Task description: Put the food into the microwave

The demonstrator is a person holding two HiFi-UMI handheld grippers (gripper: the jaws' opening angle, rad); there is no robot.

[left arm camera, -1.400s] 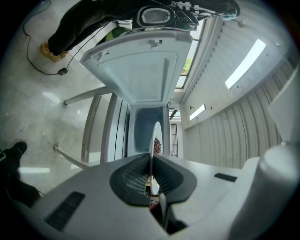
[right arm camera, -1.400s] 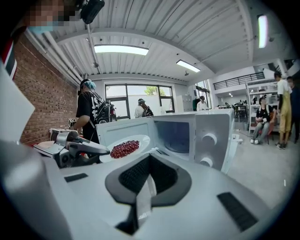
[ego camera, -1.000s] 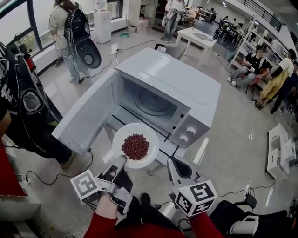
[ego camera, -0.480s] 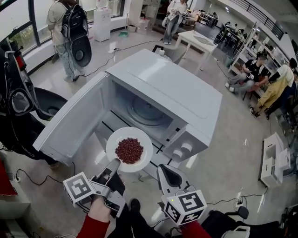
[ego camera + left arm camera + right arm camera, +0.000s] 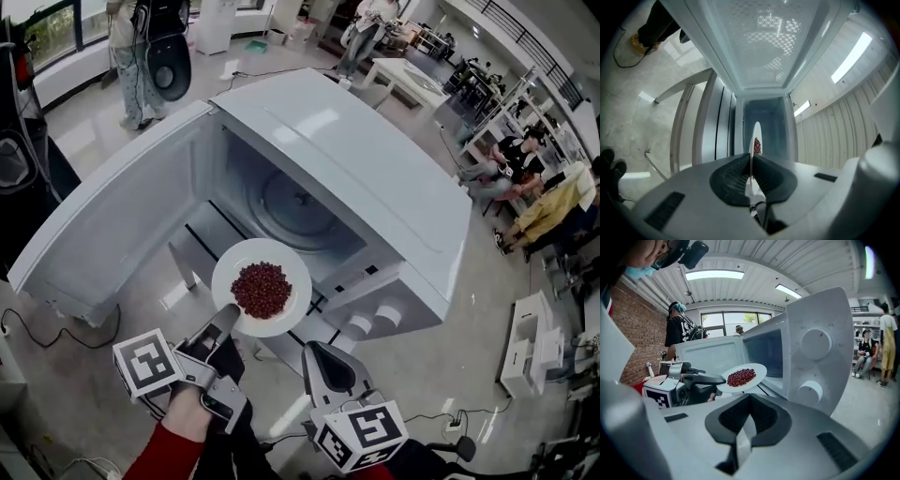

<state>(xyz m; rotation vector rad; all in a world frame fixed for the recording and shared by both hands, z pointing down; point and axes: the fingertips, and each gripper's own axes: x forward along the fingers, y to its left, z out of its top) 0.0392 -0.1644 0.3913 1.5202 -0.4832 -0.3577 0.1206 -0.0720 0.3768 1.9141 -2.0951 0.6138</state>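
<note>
Left tongs [image 5: 226, 317]: pale grey moulded shell, black ribbed pads [image 5: 730, 180] at the tip, dark slots set in the shell.
Left marker cube [image 5: 148, 364]: white faces, each with a black square pattern.
Right tongs [image 5: 317, 353]: same grey shell with a black hooded front.
Right marker cube [image 5: 361, 436]: white with black patterns, like the left marker cube.
Sleeve [image 5: 167, 453]: red, just behind the left marker cube.
Trousers [image 5: 258, 450]: dark, just beside the left marker cube.

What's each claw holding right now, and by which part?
The left claw grips the white plate of red beans by its near rim. The right claw is shut on nothing.
</note>
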